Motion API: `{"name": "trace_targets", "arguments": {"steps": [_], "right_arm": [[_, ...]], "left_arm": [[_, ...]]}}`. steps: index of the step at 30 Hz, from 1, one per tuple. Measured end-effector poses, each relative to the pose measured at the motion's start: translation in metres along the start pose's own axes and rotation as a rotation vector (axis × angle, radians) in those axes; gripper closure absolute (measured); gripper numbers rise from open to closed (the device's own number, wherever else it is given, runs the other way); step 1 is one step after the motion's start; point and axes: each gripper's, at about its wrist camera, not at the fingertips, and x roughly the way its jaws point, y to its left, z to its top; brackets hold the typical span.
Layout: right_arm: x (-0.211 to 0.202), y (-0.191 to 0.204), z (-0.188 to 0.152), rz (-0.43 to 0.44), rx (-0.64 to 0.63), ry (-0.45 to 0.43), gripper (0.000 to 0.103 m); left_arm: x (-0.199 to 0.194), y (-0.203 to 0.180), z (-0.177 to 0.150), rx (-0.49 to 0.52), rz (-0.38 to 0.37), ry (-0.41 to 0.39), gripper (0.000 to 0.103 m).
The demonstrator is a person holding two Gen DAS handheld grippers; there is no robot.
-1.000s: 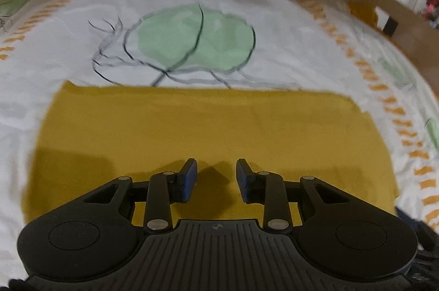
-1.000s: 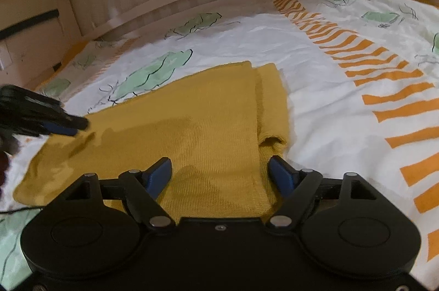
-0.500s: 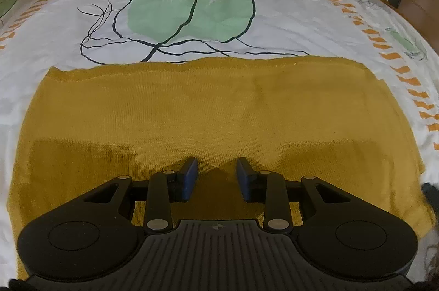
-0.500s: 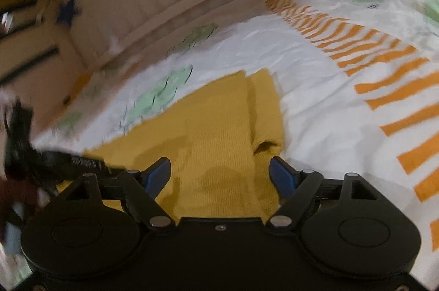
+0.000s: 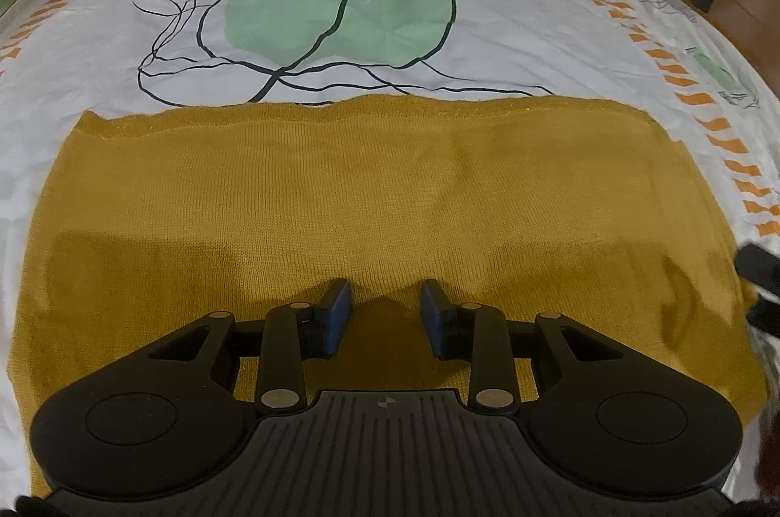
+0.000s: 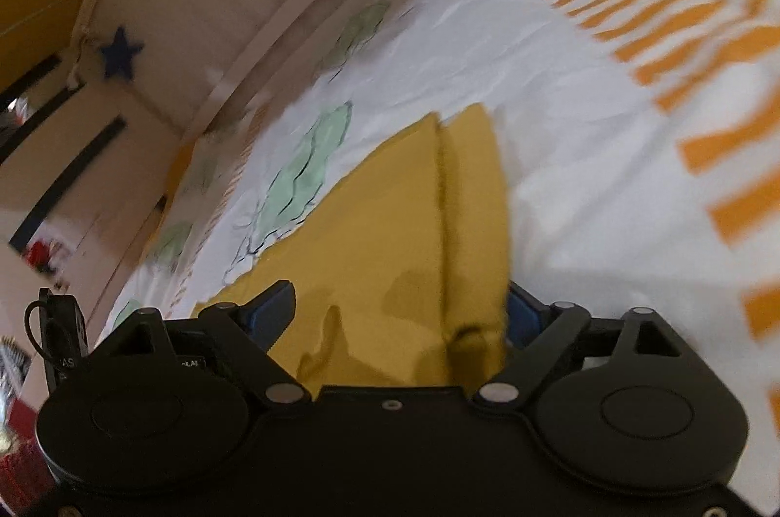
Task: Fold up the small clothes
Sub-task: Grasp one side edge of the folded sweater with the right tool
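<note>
Mustard-yellow knitted garment [image 5: 370, 195] spread flat on the bed cover [image 5: 487, 5], folded to a wide rectangle. Far edge straight and a little wavy, just before the big green leaf print [image 5: 336, 14] of the cover. Lies directly under and ahead of the left tongs [image 5: 385, 314], reaching well past them on both sides. In the right wrist view the same garment [image 6: 380, 224] runs forward from between the fingers, with a long fold line [image 6: 443, 195] on its right part and a narrow strip of cloth beside it.

Left tongs released: blue pads [image 5: 336, 312] apart, with a clear gap, nothing between them, hovering low over the near part of the cloth with their shadow on it. Not sure if touching the knit.

Right tongs [image 6: 399, 317] opened wide, the near end of the garment bunched and wrinkled between the two fingers. Right pad partly hidden behind the folded strip. No grip on the cloth visible. View blurred and tilted.

Around: white cover with orange dashes [image 6: 658, 29] to the right of the right tongs, wooden bed rail [image 6: 302, 5] beyond, dark blue star [image 6: 122, 51] hanging far left. At the right edge of the left wrist view, part of a black object [image 5: 758, 278], too cut off to identify.
</note>
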Motion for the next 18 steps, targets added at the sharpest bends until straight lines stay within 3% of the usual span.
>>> {"name": "trace_targets", "arguments": {"steps": [5, 8, 18], "right_arm": [[0.012, 0.001, -0.007, 0.067, -0.041, -0.036, 0.0], [0.011, 0.008, -0.016, 0.054, -0.126, -0.06, 0.0], [0.01, 0.008, -0.016, 0.055, -0.156, -0.077, 0.0]], "left_arm": [[0.001, -0.002, 0.0, 0.002, 0.01, 0.001, 0.071], [0.001, -0.005, 0.0, 0.012, 0.026, -0.002, 0.07], [0.004, -0.027, -0.004, 0.087, 0.133, -0.013, 0.07]]}}
